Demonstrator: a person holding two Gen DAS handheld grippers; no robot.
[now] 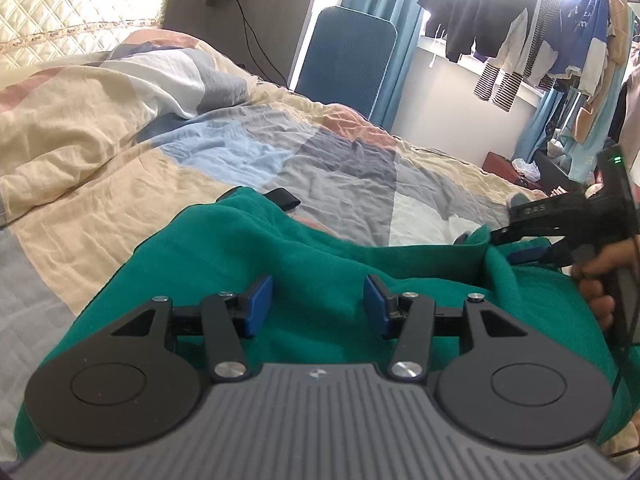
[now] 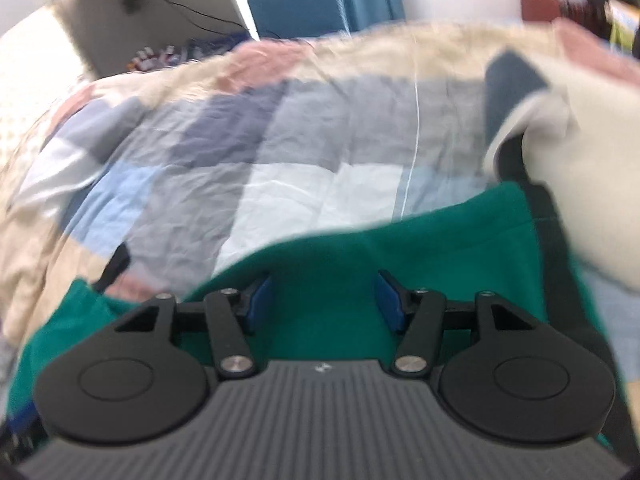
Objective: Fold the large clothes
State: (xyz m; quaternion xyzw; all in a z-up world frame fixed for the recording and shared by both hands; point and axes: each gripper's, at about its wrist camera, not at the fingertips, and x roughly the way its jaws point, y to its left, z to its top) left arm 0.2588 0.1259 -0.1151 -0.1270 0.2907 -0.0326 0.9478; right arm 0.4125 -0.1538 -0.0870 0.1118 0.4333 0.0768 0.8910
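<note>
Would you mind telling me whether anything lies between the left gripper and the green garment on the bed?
Nothing visible does. The left gripper hangs open directly over the green fleece garment, with only bare fabric showing between its blue pads. The right gripper is off at the garment's far right edge.

Soft, matt green knit garment [image 1: 328, 248], slightly fuzzy, loosely rumpled. Patchwork cotton bedcover in cream, blue, grey and pink [image 1: 224, 140]: thin woven cloth, finely creased, matt. Left matt black plastic gripper [image 1: 319, 304]: ribbed grey housing, bright polished metal pivot screws, smooth blue pads [image 1: 260, 300]. Right gripper [image 2: 325, 300]: same plastic, metal and pads. Quilted cream padded headboard [image 1: 68, 8], faint sheen.
</note>
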